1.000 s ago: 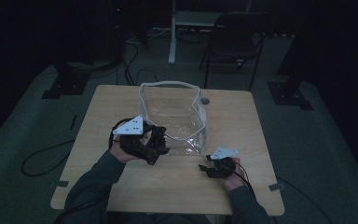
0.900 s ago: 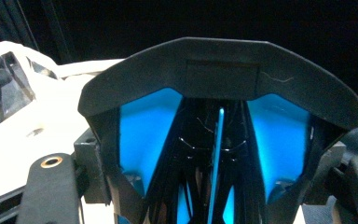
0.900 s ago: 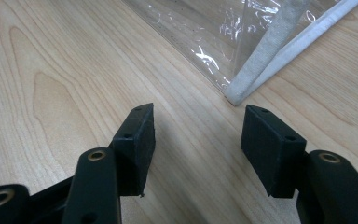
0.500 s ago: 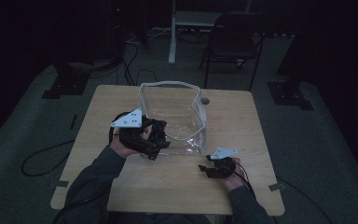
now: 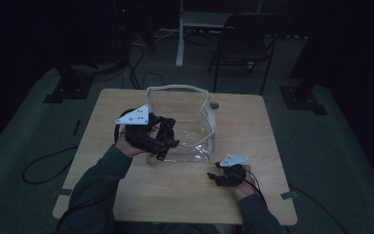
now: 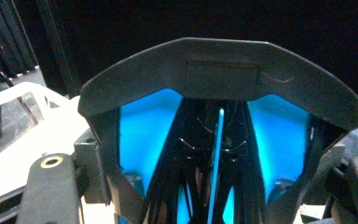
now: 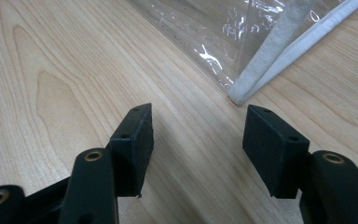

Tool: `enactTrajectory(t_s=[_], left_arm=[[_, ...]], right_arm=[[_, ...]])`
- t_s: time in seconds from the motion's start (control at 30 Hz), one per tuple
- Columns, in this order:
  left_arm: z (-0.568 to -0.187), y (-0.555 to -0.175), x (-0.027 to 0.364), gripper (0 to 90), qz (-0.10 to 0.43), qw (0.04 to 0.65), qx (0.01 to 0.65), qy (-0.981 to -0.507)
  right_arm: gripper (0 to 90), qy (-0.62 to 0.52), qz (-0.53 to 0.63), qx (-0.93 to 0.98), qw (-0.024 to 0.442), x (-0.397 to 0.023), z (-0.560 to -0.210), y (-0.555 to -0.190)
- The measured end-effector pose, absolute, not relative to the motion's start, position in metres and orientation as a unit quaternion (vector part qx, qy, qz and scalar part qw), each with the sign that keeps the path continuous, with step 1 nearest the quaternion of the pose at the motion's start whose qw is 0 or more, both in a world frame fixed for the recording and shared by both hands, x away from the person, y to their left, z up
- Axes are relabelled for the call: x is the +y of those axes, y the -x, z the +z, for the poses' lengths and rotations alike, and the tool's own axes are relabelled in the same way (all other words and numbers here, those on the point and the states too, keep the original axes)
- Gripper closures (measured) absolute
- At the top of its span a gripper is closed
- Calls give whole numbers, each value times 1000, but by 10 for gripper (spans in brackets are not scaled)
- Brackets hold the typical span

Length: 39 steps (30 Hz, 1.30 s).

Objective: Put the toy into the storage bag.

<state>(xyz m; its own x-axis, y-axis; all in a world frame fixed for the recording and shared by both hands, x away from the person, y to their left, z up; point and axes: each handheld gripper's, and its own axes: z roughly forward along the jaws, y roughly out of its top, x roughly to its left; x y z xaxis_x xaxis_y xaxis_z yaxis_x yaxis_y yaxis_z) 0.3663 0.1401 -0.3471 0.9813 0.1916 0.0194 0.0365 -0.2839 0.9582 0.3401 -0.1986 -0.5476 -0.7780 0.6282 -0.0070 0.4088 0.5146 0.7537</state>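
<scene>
- A dim room; a wooden table (image 5: pixel 185 195) carries a clear bag (image 5: pixel 187 122) standing open.
- The left gripper (image 5: pixel 163 141) is clamped on a black object (image 6: pixel 219 84) with blue showing behind it, probably glasses or a visor, at the bag's near-left wall.
- The right gripper (image 7: pixel 196 135) rests on the table, jaws apart on nothing, the bag's white-edged corner just ahead.
- Risk: the object could catch the bag's soft rim and tip it, since nothing steadies the bag.
- Since the earlier frames, the left gripper has risen; the right stayed put.
</scene>
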Motion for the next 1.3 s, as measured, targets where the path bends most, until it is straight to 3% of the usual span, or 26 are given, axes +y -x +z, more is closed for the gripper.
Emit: enactTrajectory(t_s=[1.3], left_arm=[[-305,-394,126,255,73,614,59,-784]], right_arm=[[423,-299,390,860,140,-198,-548,-340]])
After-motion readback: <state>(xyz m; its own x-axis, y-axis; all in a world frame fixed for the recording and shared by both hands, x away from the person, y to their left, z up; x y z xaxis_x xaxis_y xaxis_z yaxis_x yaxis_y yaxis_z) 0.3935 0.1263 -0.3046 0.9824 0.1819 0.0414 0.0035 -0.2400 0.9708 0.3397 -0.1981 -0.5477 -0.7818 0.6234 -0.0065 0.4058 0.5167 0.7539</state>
